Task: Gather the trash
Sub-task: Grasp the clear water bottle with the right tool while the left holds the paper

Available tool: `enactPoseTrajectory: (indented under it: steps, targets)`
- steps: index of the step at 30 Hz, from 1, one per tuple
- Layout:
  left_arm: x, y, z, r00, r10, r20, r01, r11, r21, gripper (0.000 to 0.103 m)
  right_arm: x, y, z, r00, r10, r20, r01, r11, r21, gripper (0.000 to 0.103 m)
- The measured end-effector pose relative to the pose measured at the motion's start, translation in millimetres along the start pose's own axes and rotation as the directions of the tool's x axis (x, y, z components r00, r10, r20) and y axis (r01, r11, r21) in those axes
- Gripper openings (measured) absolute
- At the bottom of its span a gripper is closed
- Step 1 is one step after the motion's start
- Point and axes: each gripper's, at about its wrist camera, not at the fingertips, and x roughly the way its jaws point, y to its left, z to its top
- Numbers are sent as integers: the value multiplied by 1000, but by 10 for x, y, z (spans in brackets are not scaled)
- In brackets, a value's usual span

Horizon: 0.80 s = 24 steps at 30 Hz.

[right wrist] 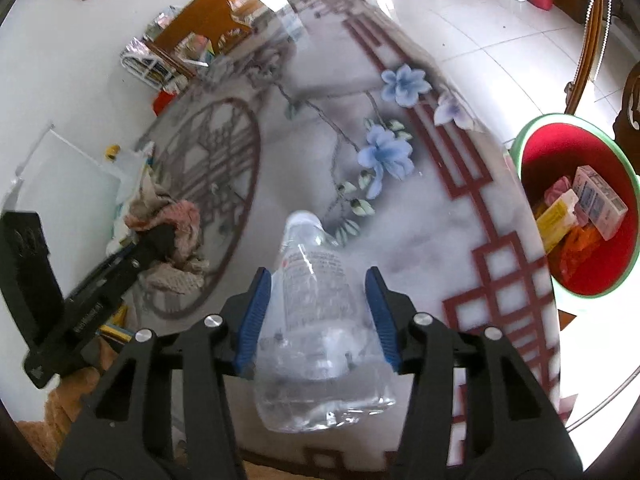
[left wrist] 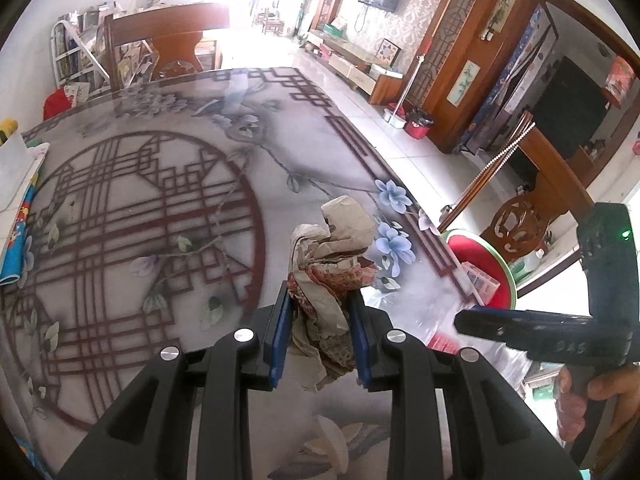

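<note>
A crumpled wad of newspaper (left wrist: 332,264) is pinched between the blue pads of my left gripper (left wrist: 320,296), just above the patterned table (left wrist: 160,200). In the right wrist view a clear plastic bottle (right wrist: 316,300) sits between the pads of my right gripper (right wrist: 318,276), neck pointing away, its crushed base hanging below the fingers. A red bin with a green rim (right wrist: 536,152) stands on the floor past the table's right edge and holds boxes and wrappers. The same bin (left wrist: 484,256) shows in the left wrist view, beyond my right gripper (left wrist: 472,322). The left gripper (right wrist: 160,238) with its paper (right wrist: 180,240) appears at the left.
Books and papers (left wrist: 16,208) lie along the table's left side. A wooden chair (left wrist: 172,36) stands at the far end, and another carved chair (left wrist: 520,228) behind the bin. Tiled floor (left wrist: 400,136) lies to the right. A hand (left wrist: 592,392) grips the right tool.
</note>
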Motion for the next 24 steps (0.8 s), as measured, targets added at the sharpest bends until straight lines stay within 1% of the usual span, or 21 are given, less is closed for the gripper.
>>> enactPoseTrajectory:
  steps: [3, 4, 6, 9, 13, 16, 20, 21, 22, 24]
  targets:
    - [26, -30, 8, 1000, 0, -5, 0, 1000, 9, 25, 104, 43, -41, 997, -64, -41, 61, 996, -70, 50]
    - [32, -31, 11, 1000, 0, -6, 0, 1000, 9, 25, 165, 77, -59, 994, -85, -65, 78, 991, -105, 55]
    - [34, -29, 10, 1000, 4, -6, -4, 1000, 6, 25, 253, 121, -96, 990, -108, -87, 95, 985, -142, 58]
    - [26, -14, 11, 1000, 12, -4, -12, 1000, -1, 25, 354, 199, -150, 986, -123, -115, 102, 979, -177, 67]
    - [0, 56, 9, 1000, 25, 2, -25, 999, -20, 25, 472, 341, -236, 982, -114, -151, 79, 972, -220, 71]
    - [-21, 116, 1, 999, 34, 6, -33, 999, -36, 25, 513, 444, -294, 979, -119, -168, 74, 965, -253, 71]
    - [-48, 169, -4, 999, 39, 13, -39, 998, -48, 25, 633, 492, -382, 964, -179, -196, 116, 949, -294, 71]
    - [-54, 178, -4, 999, 40, 15, -39, 998, -49, 25, 653, 488, -400, 961, -188, -202, 122, 946, -299, 70]
    - [-62, 188, -6, 999, 41, 16, -40, 998, -49, 25, 664, 485, -418, 960, -190, -205, 122, 944, -305, 55]
    - [-73, 204, -6, 999, 42, 19, -41, 998, -51, 25, 643, 483, -431, 962, -196, -193, 130, 943, -307, 54]
